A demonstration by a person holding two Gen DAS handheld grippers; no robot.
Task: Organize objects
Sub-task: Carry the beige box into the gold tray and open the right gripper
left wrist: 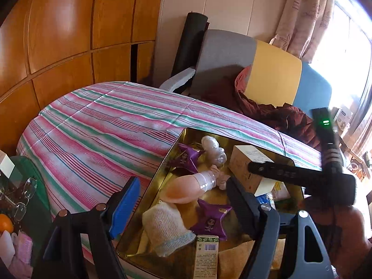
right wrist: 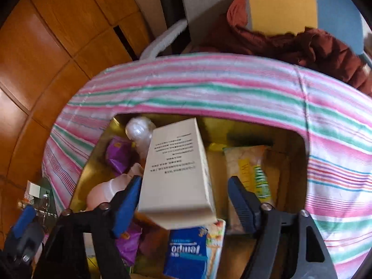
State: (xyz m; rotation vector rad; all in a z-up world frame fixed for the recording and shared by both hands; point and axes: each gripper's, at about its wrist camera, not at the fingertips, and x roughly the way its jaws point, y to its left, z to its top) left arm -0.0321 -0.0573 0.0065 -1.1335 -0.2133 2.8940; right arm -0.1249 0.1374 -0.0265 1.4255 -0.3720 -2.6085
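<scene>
Right wrist view, nearest first: the right gripper [right wrist: 183, 200] points steeply down into a gold tin [right wrist: 100, 162], its blue-padded jaws spread apart with a cream carton [right wrist: 176, 169] between them. The left pad lies at the carton's side, the right pad stands clear of it, so nothing is clamped. The carton's face carries rows of small print too fine to read. Under its near end lies a blue tissue pack [right wrist: 186, 253] printed "tempo", upside down to this camera; toward the tin's right edge is a pale snack packet [right wrist: 253, 174] with blurred yellow and green lettering. Purple wrappers [right wrist: 117, 157] and a clear plastic bundle [right wrist: 139, 129] sit by the far left corner. From the left wrist, the left gripper [left wrist: 183, 200] hangs over the tin's near left corner, jaws wide and empty, one on each side of the rim. Below it are a knitted cloth [left wrist: 162, 225] and a box with a barcode [left wrist: 207, 255]. The tin rests on a striped bedspread [left wrist: 104, 125]; beyond stands an armchair [left wrist: 232, 55].
</scene>
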